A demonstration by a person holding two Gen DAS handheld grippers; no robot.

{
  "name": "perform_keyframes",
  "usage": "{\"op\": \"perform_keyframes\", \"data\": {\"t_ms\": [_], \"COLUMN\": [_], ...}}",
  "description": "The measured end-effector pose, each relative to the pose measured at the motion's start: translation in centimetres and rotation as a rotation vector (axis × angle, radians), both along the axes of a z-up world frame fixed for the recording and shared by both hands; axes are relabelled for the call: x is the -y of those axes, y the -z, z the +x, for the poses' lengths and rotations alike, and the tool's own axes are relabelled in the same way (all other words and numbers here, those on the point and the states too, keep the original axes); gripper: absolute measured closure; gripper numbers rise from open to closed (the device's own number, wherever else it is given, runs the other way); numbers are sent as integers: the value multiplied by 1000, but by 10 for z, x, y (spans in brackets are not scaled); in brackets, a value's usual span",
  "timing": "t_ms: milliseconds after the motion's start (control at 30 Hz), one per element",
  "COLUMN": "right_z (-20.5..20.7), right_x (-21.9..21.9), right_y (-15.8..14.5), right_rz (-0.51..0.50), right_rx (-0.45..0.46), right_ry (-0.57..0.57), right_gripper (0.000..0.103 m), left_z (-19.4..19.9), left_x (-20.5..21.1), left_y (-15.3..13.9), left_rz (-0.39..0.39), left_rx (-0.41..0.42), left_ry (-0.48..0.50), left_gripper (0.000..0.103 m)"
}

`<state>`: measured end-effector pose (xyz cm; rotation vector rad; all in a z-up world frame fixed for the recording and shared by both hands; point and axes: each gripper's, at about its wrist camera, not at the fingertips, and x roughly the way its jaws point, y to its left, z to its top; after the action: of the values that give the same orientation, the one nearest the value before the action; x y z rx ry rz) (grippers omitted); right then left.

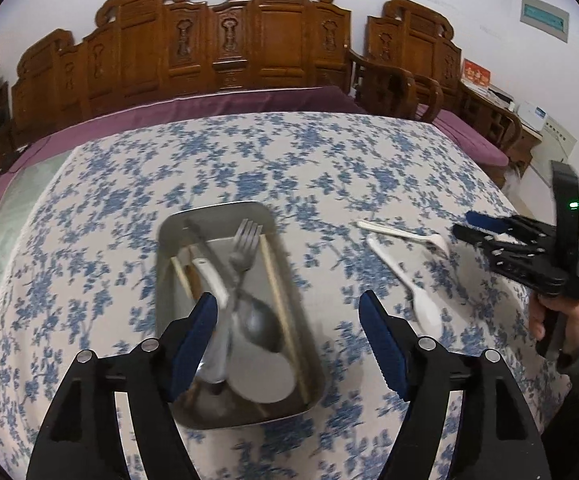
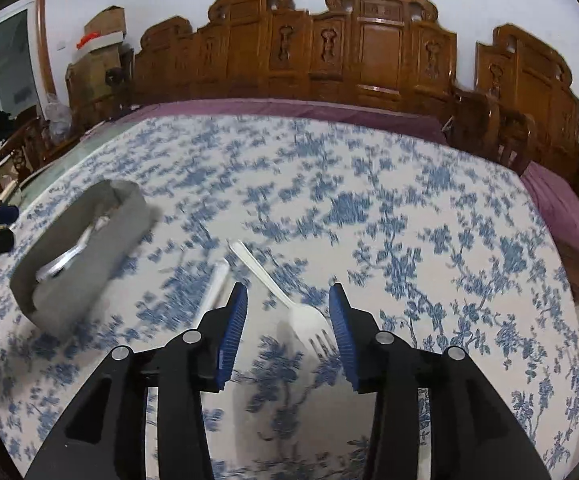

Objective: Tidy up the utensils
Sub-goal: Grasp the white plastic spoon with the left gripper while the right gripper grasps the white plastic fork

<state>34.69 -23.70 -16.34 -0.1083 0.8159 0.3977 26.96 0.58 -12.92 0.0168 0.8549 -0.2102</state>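
The left gripper [image 1: 285,344] hangs empty, jaws apart, over the tray [image 1: 169,232] of sorted utensils. At its two o'clock, the right gripper [image 2: 288,330], jaws apart, straddles the white fork [image 2: 289,308], likely the next pick

Left gripper [image 1: 289,344]: pitched steeply downward, jaws spread wide, nothing between the blue ribbed pads [image 1: 193,344]. Right gripper [image 2: 287,332]: same downward pitch, jaws parted to a narrower gap, pads [image 2: 233,328] gripping nothing. In the left wrist view, a hand [image 1: 561,316] wraps the right gripper's black handle, fingers curled around it.
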Motion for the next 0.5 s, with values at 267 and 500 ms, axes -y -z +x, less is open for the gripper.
{"op": "perform_keyframes", "data": {"t_ms": [267,500], "right_z": [18,23], "right_x": [-6,-11], "right_y": [31,44], "right_rz": [-56,-98], "right_rx": [-55,-83], "right_ry": [-51,-82], "right_gripper": [58,58], "left_z": [7,9], "left_x": [36,62], "left_y": [7,18], "left_rz": [-6,1], "left_rx": [-12,-36], "left_ry": [41,68], "left_gripper": [32,32]}}
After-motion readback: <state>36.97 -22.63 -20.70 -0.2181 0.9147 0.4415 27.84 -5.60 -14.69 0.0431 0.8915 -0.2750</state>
